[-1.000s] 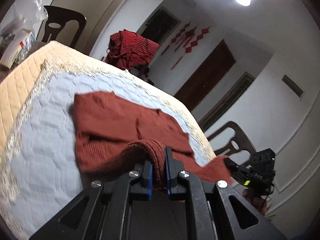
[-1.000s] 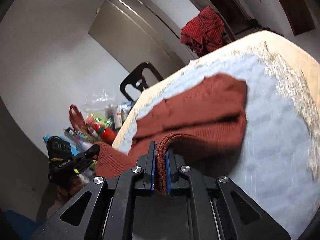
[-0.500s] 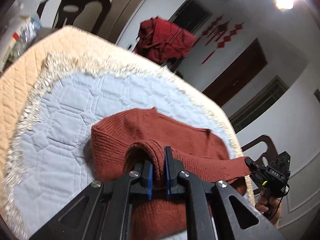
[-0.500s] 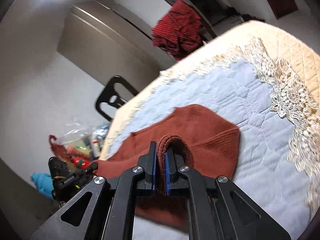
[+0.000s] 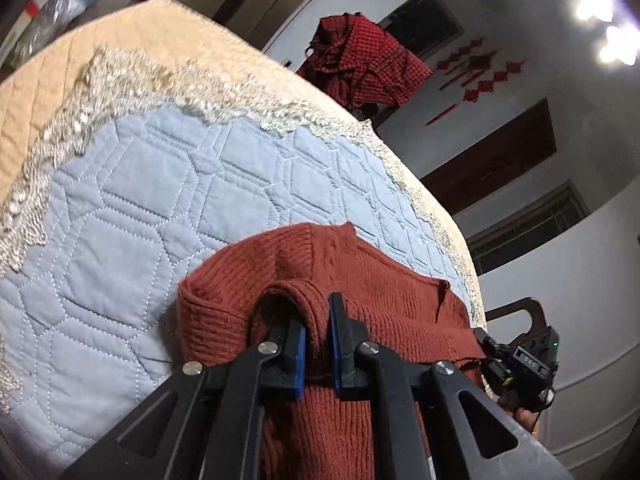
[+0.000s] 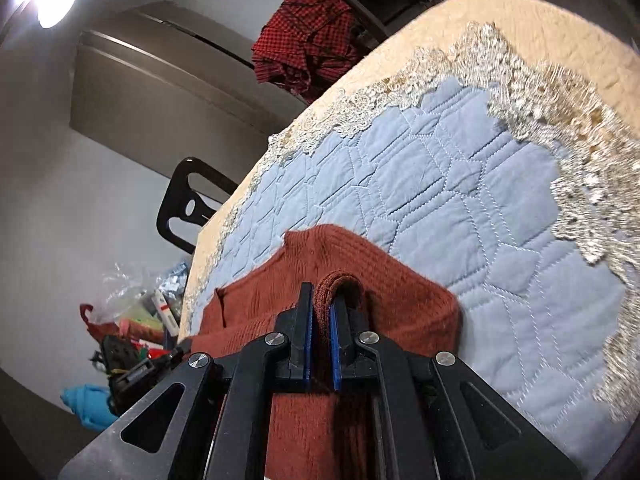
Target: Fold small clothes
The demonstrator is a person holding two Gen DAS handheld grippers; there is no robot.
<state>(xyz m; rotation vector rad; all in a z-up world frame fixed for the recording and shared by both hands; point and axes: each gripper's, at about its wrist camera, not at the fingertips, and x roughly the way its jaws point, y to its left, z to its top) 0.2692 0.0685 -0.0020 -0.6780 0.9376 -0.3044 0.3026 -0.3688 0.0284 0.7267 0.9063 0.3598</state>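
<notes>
A rust-red knitted sweater (image 5: 392, 304) lies at the near edge of the quilted blue table cover (image 5: 160, 208). My left gripper (image 5: 317, 320) is shut on a bunched fold of its hem. My right gripper (image 6: 320, 312) is shut on another fold of the same sweater (image 6: 400, 288), at its right side. The right gripper also shows in the left wrist view (image 5: 516, 364), at the sweater's far right corner. The left gripper shows in the right wrist view (image 6: 132, 368), at the sweater's left. The held edge is doubled over the rest of the sweater.
The cover has a lace fringe (image 5: 80, 120) and a beige border (image 6: 520, 28). A red checked garment (image 5: 360, 60) hangs beyond the far edge. Dark chairs (image 6: 188, 204) stand around the table. Bags and bottles (image 6: 140, 308) sit at the left.
Both grippers have carried the sweater's held edge forward over the rest of it, so the visible sweater has grown shorter and doubled up. Both views now look more steeply down at the table.
</notes>
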